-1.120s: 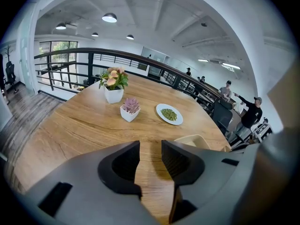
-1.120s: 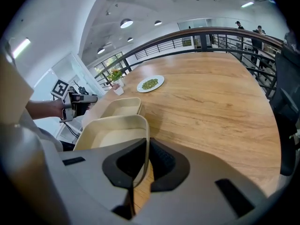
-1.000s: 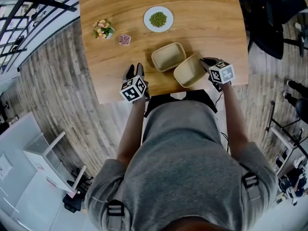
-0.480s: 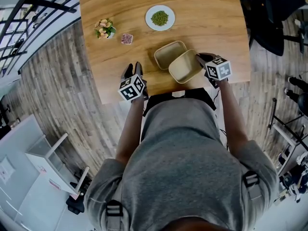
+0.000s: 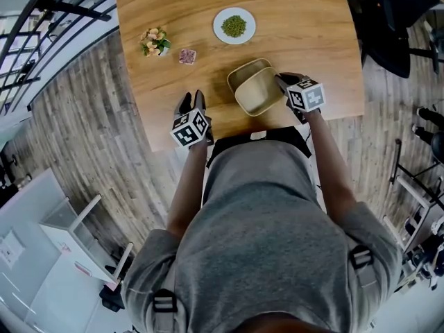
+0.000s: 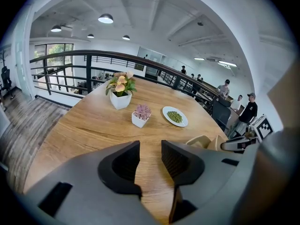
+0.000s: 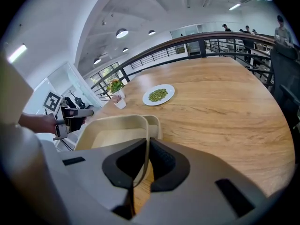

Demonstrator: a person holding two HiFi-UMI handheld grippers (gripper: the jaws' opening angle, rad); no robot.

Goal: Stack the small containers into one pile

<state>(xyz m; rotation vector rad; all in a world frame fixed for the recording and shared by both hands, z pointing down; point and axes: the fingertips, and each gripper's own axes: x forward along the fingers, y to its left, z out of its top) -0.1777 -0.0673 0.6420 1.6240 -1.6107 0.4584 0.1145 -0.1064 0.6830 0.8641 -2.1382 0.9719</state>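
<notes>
Right gripper [image 7: 146, 149] pinching the rim of a beige container [image 7: 112, 137], holding it partly over the second container [image 5: 243, 72], left gripper [image 6: 150, 156] hovering with jaws apart, nothing between them

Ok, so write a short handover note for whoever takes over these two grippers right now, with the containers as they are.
Left gripper: jaws apart, nothing between them, over the near edge of the wooden table.
Right gripper: shut on the rim of one beige rectangular container.
Things: the held container overlaps the second beige container, which sits on the table. Whether the two touch cannot be told.
Done: one container is gripped and positioned over the other.
Left: probably line it up, lower it into the second container, release, and check that the pile sits flush.
</notes>
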